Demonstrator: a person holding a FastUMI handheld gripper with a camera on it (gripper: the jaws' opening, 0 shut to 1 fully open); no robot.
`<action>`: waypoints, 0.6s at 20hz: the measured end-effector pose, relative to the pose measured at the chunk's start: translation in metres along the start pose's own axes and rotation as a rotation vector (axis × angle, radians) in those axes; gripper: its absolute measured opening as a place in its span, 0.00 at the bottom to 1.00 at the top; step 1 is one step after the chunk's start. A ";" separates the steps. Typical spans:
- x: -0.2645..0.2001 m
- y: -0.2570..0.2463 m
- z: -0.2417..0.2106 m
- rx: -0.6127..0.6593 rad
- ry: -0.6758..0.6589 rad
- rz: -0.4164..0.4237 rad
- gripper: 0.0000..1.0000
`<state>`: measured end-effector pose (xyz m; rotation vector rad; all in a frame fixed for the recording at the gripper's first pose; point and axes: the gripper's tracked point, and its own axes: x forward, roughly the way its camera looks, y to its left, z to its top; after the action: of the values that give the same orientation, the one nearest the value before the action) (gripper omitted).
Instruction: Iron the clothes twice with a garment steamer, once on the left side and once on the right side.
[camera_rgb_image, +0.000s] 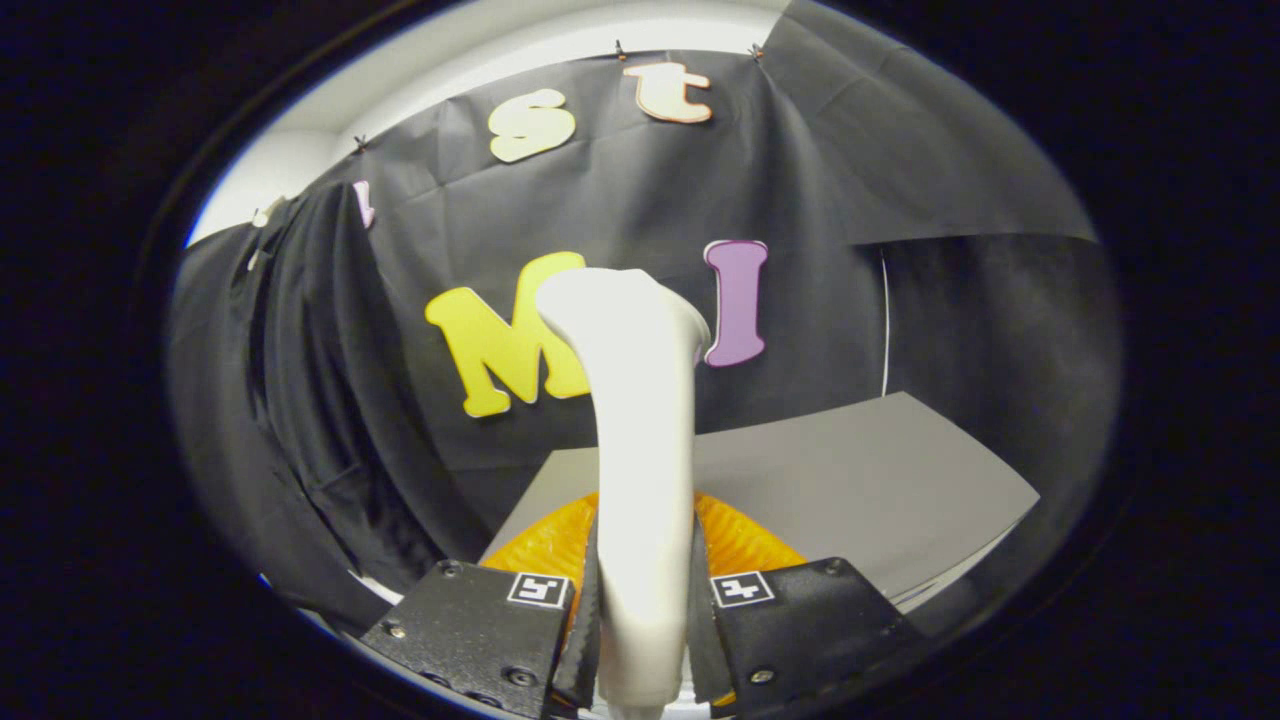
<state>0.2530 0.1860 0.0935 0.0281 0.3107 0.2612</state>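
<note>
We see the gripper (643, 610) closed around the white steamer (640, 450), its two fingers pressing on the handle from either side with no gap left between pad and plastic. The steamer stands upright between the fingers and rises well beyond them, widening at its top into a flared, rounded head (622, 305) that tilts slightly toward the left.

Taking the steamer as our landmark, an orange ribbed thing (745, 540) sits directly behind its lower handle, spreading out to both sides of it just past the fingers; we cannot tell what it is, since the handle and the fingers cover most of it. Behind that lies a grey table (850, 480), whose bare top stretches away to the right of the steamer and ends at a straight far edge.

To the left of the steamer, well apart from it, a dark garment (300, 400) hangs down in long folds, its top near a small white clip or hanger end (268, 212). It is close in shade to the black cloth wall (620, 190) behind, so we cannot make out its outline exactly. The steamer's head is apart from the garment, not touching it. To the right of the steamer, a thin white cord (885, 320) runs straight down the wall to the table's far edge.
</note>
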 end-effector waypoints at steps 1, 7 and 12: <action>-0.009 0.008 0.000 -0.011 -0.011 0.005 0.39; -0.065 0.063 -0.004 -0.081 -0.093 0.011 0.38; -0.114 0.118 0.007 -0.106 -0.205 0.038 0.38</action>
<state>0.1206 0.2703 0.1419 -0.0433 0.0922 0.3092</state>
